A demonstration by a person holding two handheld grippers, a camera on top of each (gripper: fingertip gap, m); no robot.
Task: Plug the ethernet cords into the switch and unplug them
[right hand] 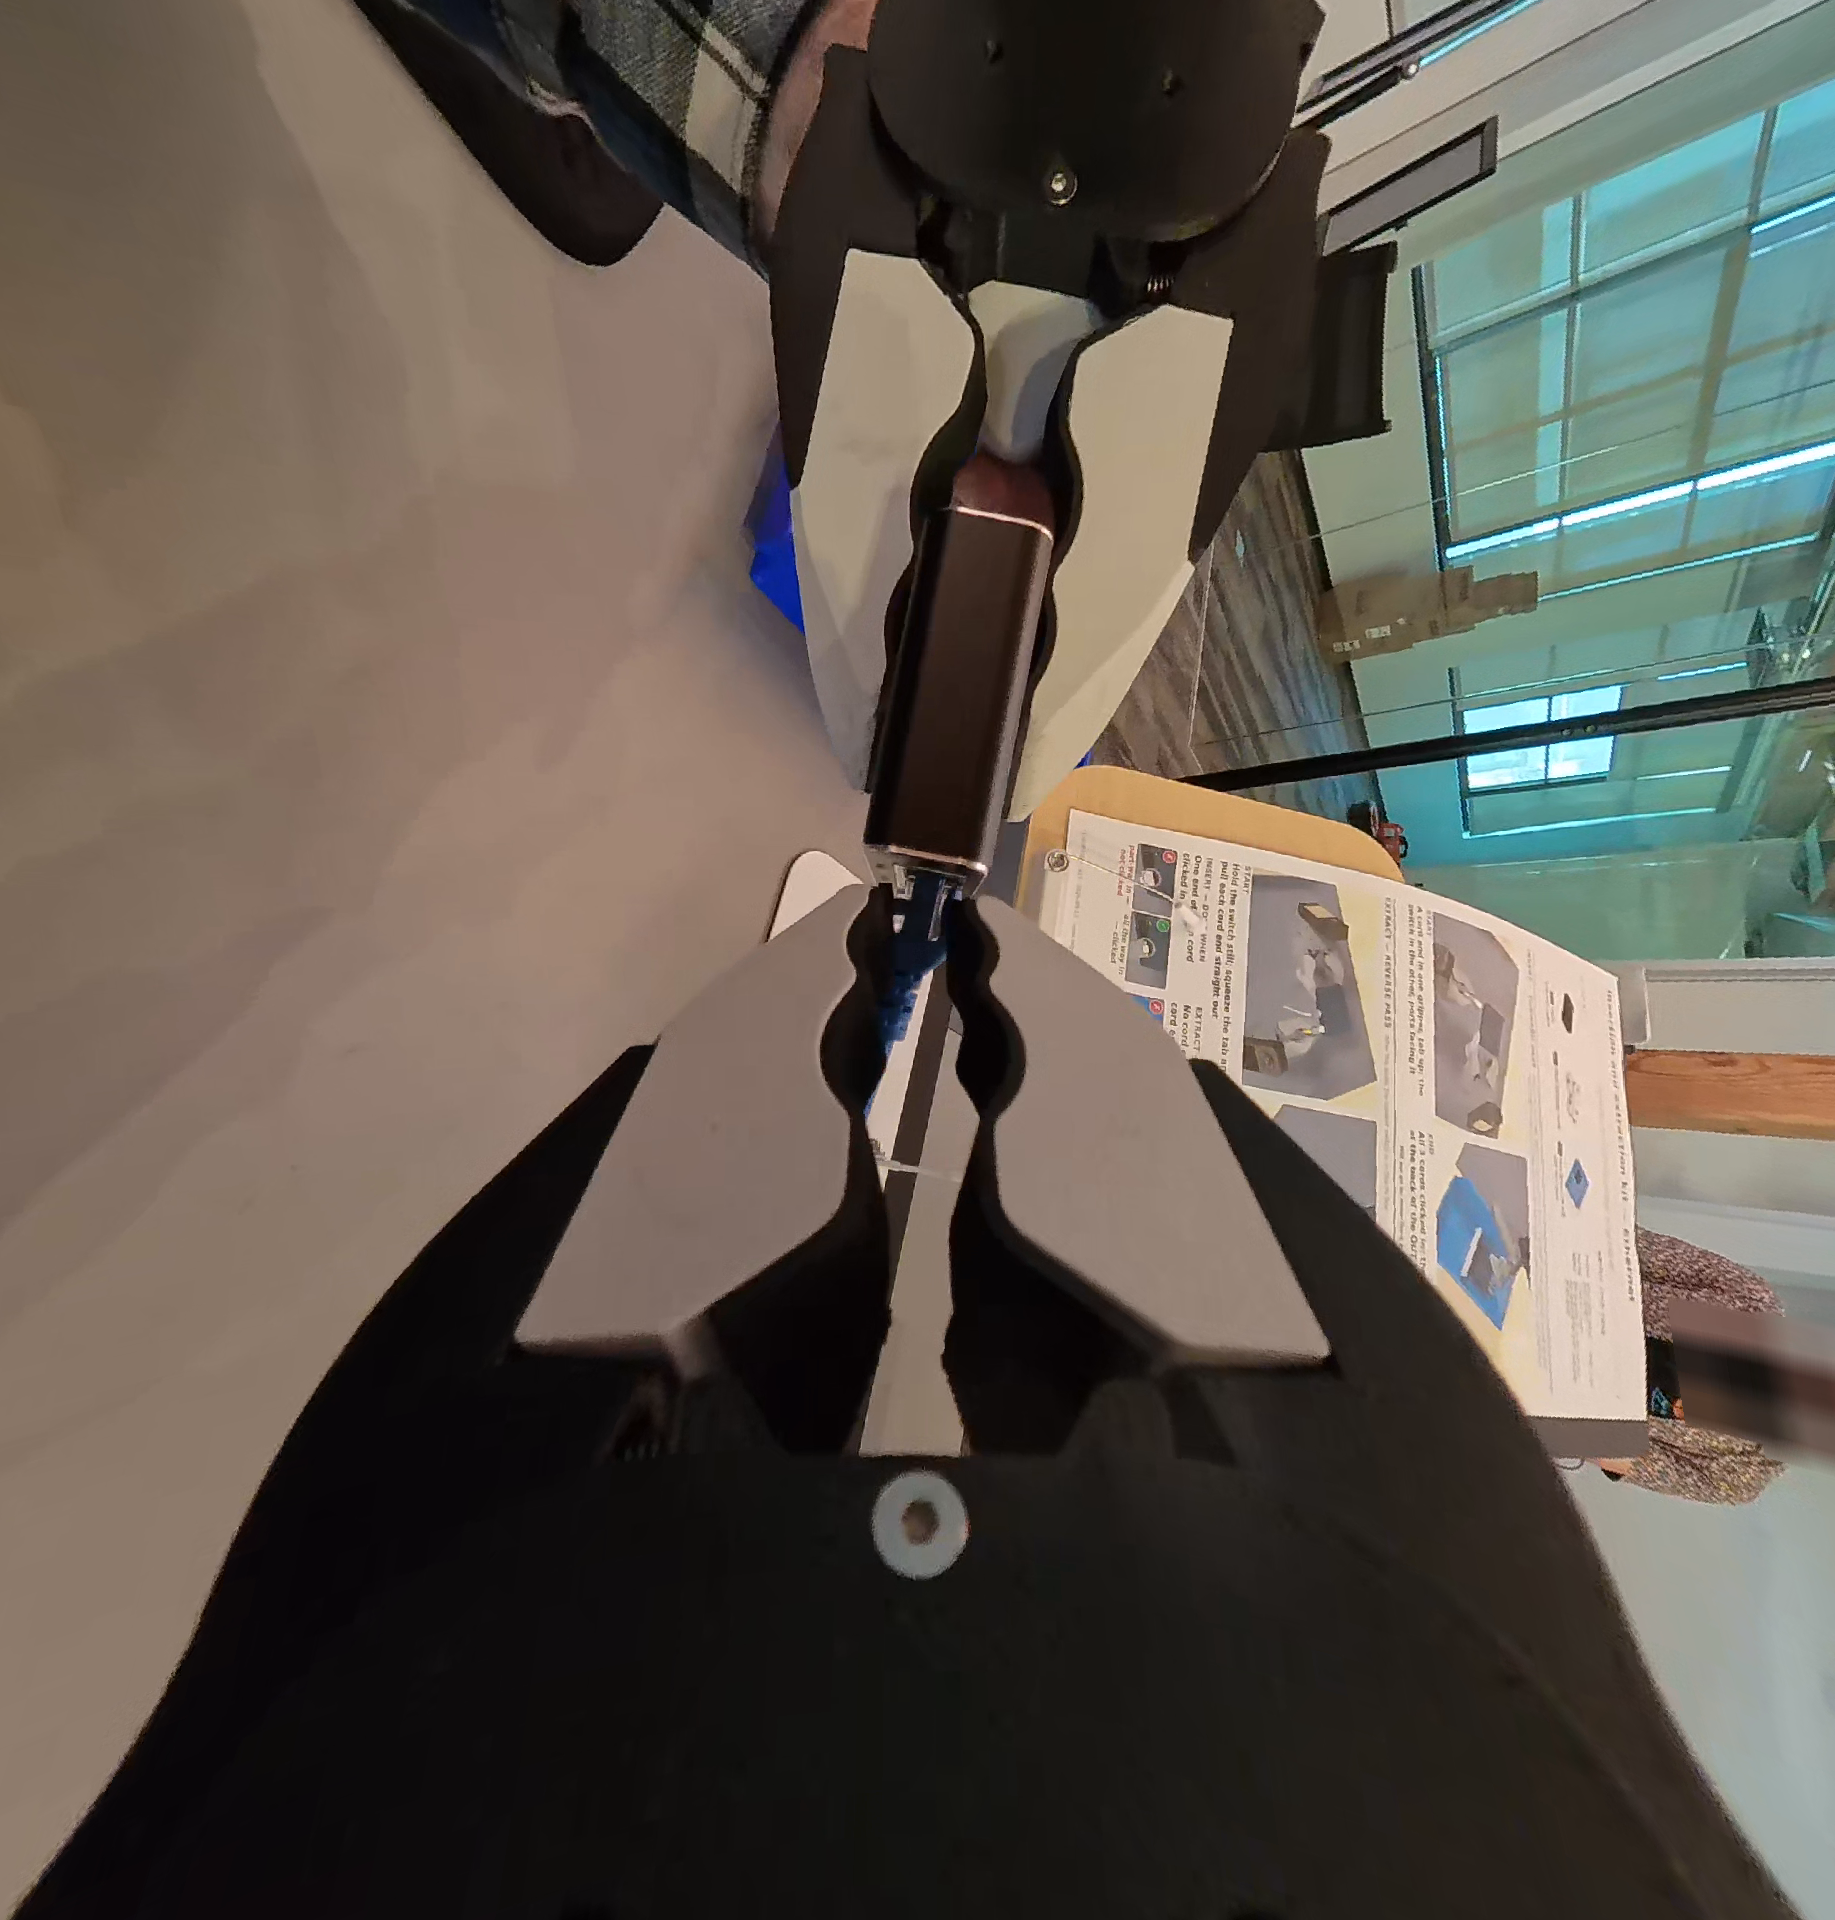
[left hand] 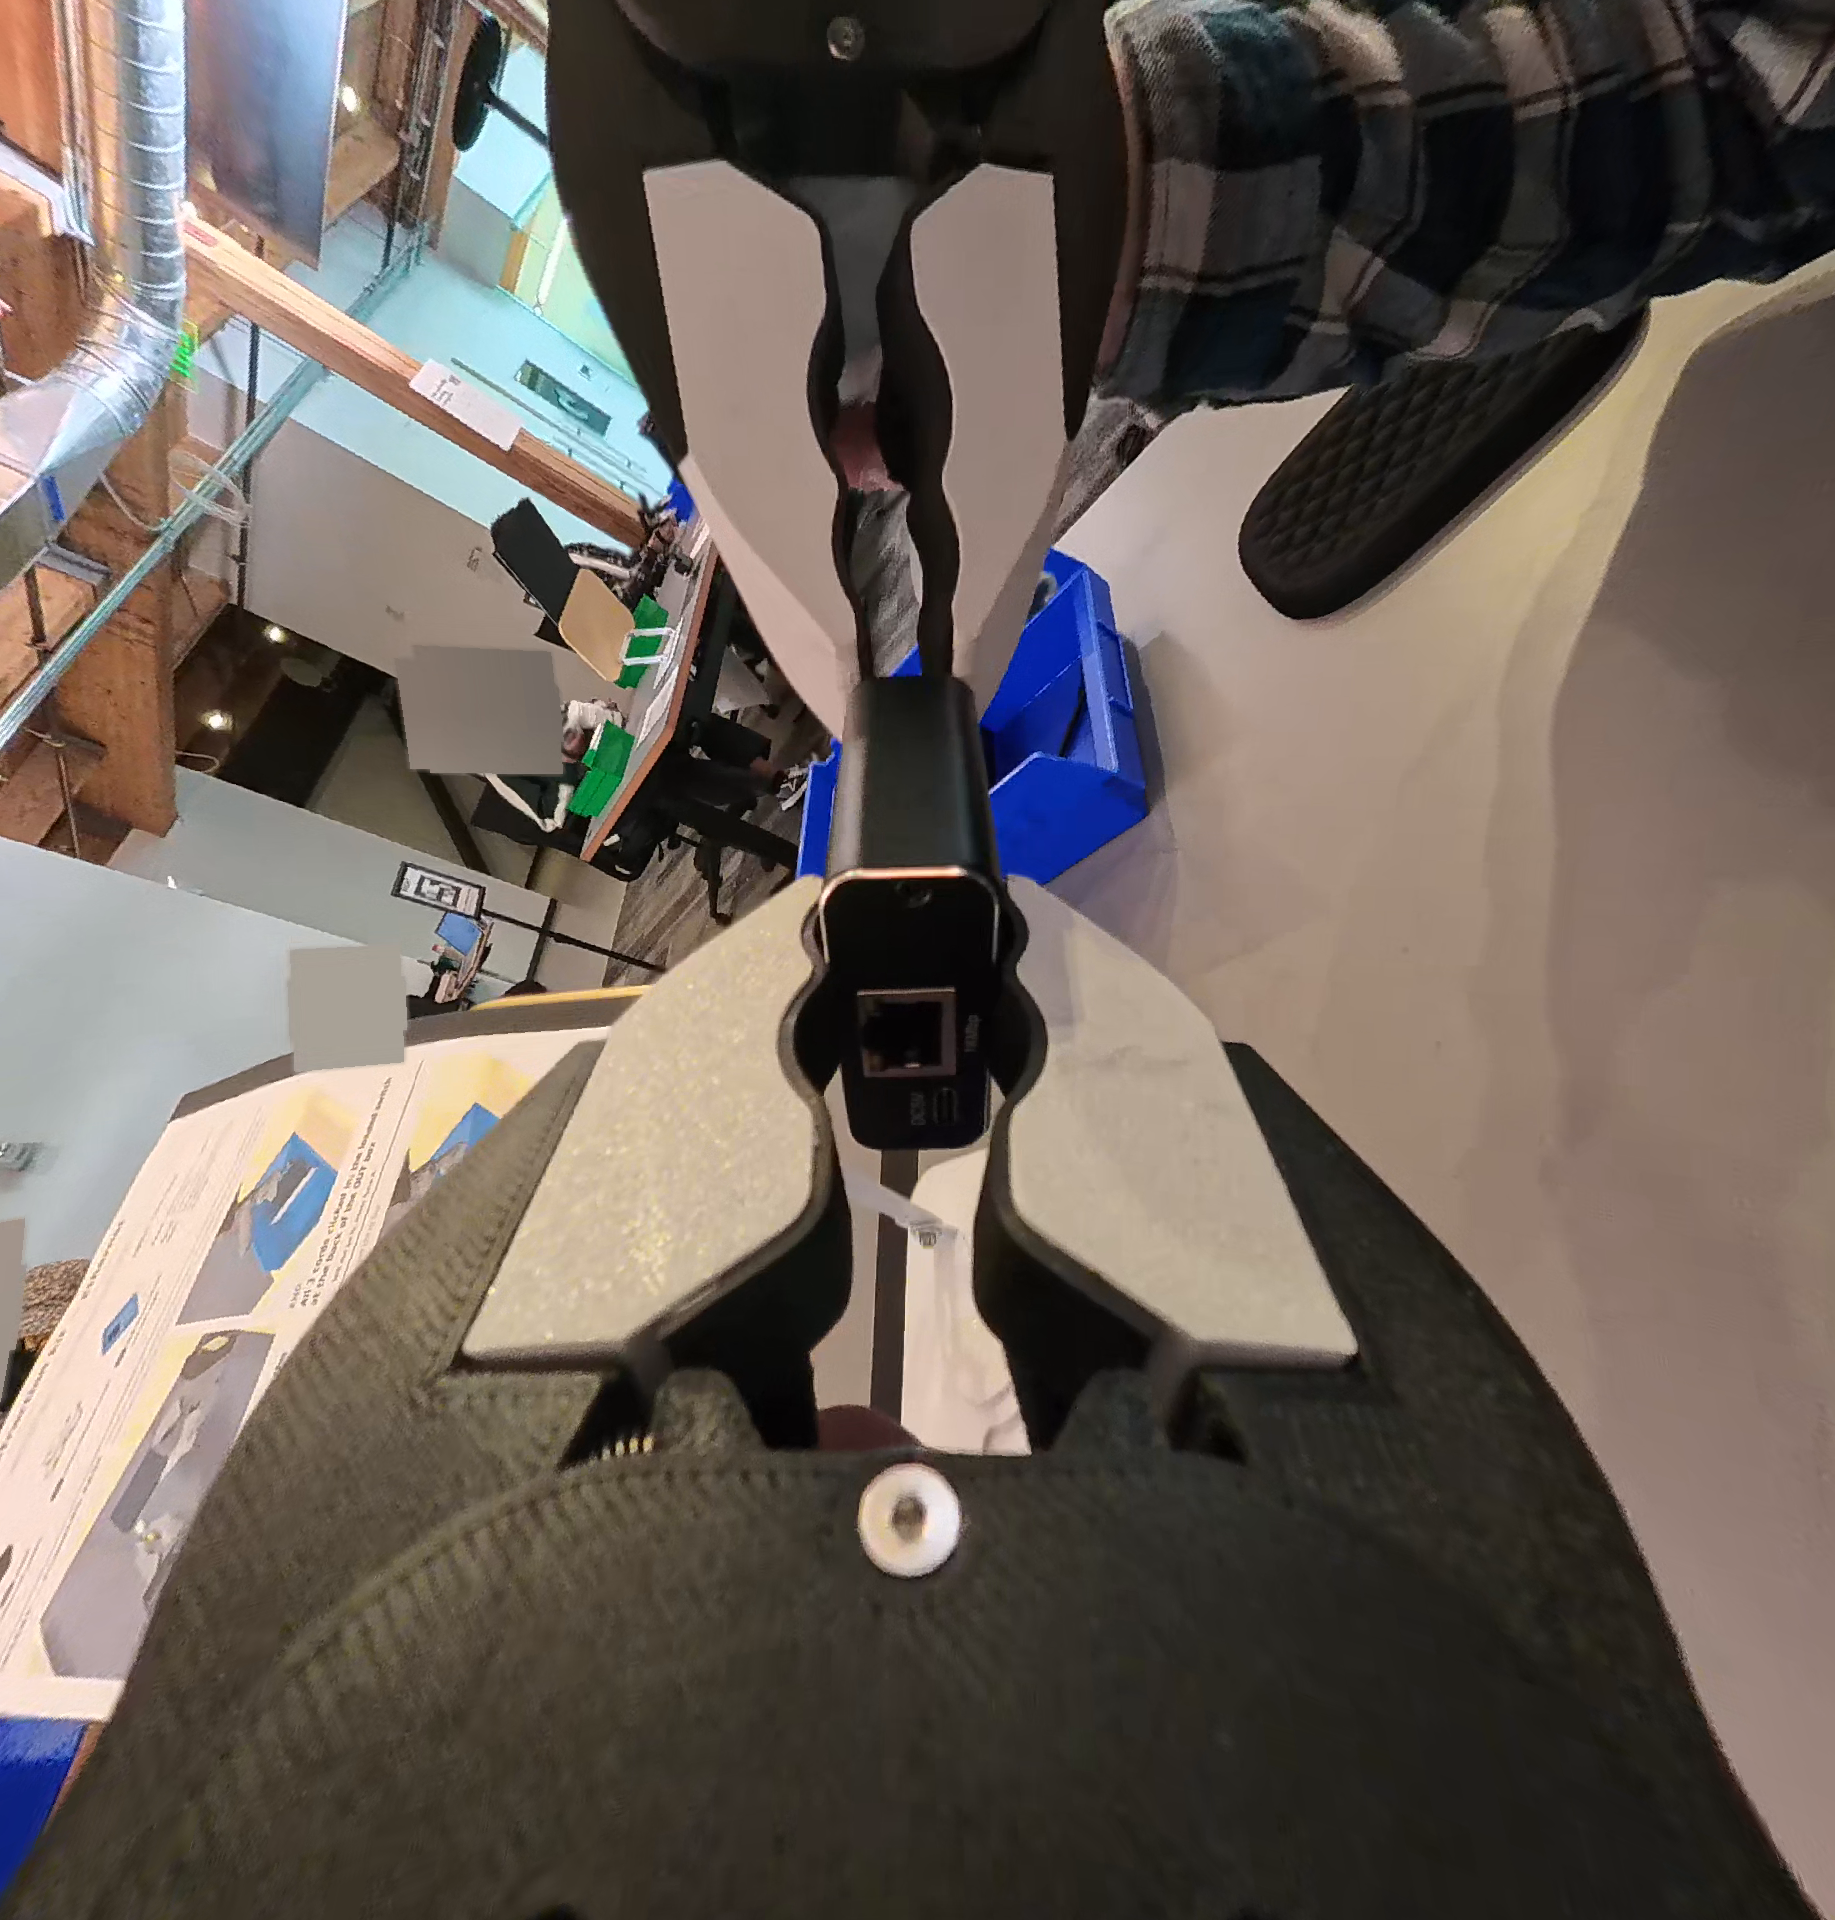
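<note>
In the left wrist view my left gripper (left hand: 913, 935) is shut on a small black switch (left hand: 913, 790), whose empty port (left hand: 905, 1031) faces the camera. My right gripper (left hand: 908, 655) meets the switch's far end, and the cord is hidden there. In the right wrist view my right gripper (right hand: 918, 935) is shut on the blue ethernet cord (right hand: 897, 997) just behind its plug (right hand: 923, 899). The plug sits in the port at the near end of the switch (right hand: 954, 675). The left gripper (right hand: 944, 769) clamps the switch from the opposite side.
Blue bins (left hand: 1069, 727) stand on the white table (left hand: 1515, 935) behind the switch. A printed instruction sheet (right hand: 1412, 1091) stands beside the grippers and also shows in the left wrist view (left hand: 217, 1299). A black padded rest (left hand: 1412, 468) and a plaid sleeve (left hand: 1464, 156) are close by. Less than 4 cm separates the two grippers' tips.
</note>
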